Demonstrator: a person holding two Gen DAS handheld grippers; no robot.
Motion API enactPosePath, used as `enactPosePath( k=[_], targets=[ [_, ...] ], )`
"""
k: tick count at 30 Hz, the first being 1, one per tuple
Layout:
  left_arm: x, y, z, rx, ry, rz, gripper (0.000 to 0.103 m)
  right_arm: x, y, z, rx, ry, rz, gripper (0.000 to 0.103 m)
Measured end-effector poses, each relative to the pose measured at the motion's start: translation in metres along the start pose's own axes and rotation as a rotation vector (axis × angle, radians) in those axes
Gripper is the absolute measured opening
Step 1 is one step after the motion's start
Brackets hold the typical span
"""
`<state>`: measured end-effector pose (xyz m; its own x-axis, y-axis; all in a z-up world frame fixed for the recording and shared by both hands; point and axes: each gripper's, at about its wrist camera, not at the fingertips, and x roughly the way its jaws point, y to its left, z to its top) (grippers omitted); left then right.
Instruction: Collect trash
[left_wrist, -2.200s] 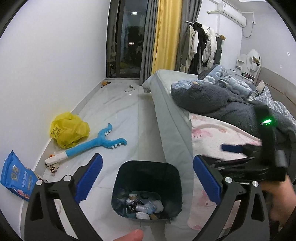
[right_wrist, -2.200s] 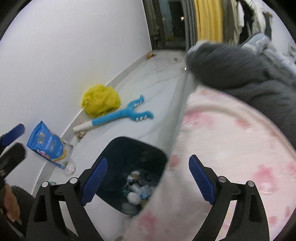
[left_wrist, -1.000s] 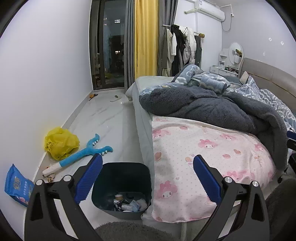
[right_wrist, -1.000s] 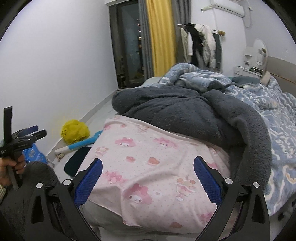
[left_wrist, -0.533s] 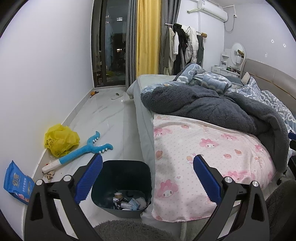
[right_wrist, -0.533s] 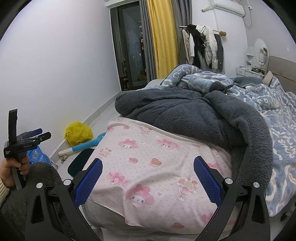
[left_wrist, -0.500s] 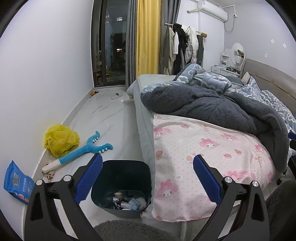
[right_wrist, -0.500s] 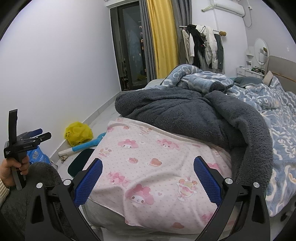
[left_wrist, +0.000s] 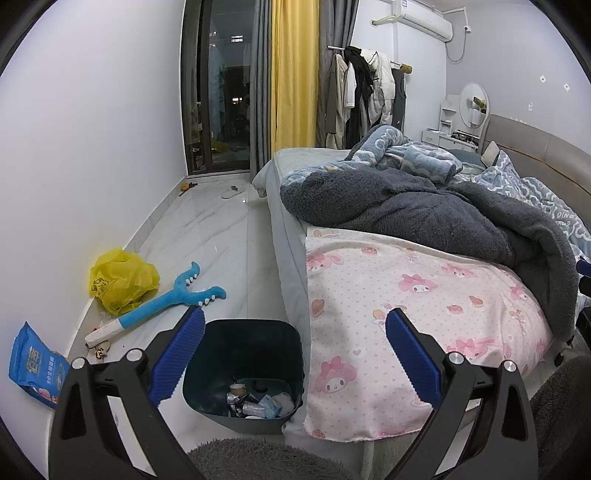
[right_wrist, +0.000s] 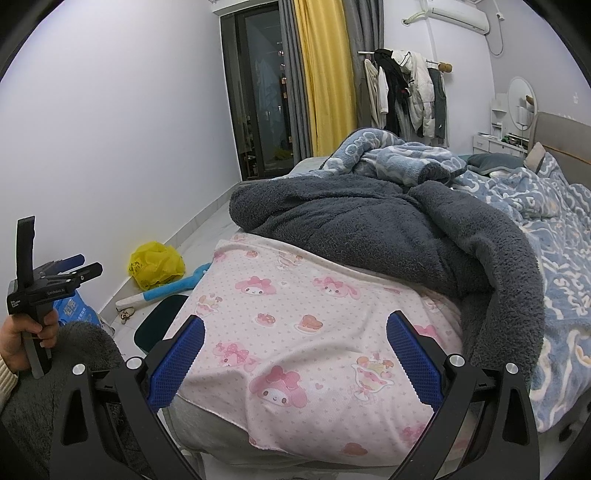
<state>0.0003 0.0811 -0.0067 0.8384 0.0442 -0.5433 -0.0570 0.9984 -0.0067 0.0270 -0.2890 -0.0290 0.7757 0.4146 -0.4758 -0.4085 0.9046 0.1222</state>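
Observation:
A dark bin (left_wrist: 243, 373) stands on the floor beside the bed and holds several bits of trash (left_wrist: 255, 400). My left gripper (left_wrist: 293, 354) is open and empty, raised above and behind the bin. My right gripper (right_wrist: 293, 354) is open and empty over the pink bed sheet (right_wrist: 306, 332). Only the bin's edge (right_wrist: 159, 321) shows in the right wrist view. The left gripper also shows in the right wrist view (right_wrist: 74, 271), held in a hand at far left. A yellow plastic bag (left_wrist: 122, 280) and a blue packet (left_wrist: 35, 367) lie by the wall.
A blue toy grabber (left_wrist: 162, 306) lies on the floor between the yellow bag and the bin. The bed (left_wrist: 424, 288) with a dark grey blanket (left_wrist: 424, 218) fills the right. A grey fluffy rug (left_wrist: 258, 458) lies at the near edge. A slipper (left_wrist: 232, 192) lies near the balcony door.
Over the last two seconds both grippers pulled back and up from the bin to a raised view of the room. In the last half second almost nothing has moved.

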Motion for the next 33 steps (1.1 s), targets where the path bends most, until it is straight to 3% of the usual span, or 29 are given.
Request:
enactPosePath(
  k=[33],
  targets=[
    [-0.0001,0.0006,0.0006,0.0,0.001,0.0,0.1,-0.0001,-0.0036,0.0012,-0.006,0.002,0.005,0.1]
  ],
)
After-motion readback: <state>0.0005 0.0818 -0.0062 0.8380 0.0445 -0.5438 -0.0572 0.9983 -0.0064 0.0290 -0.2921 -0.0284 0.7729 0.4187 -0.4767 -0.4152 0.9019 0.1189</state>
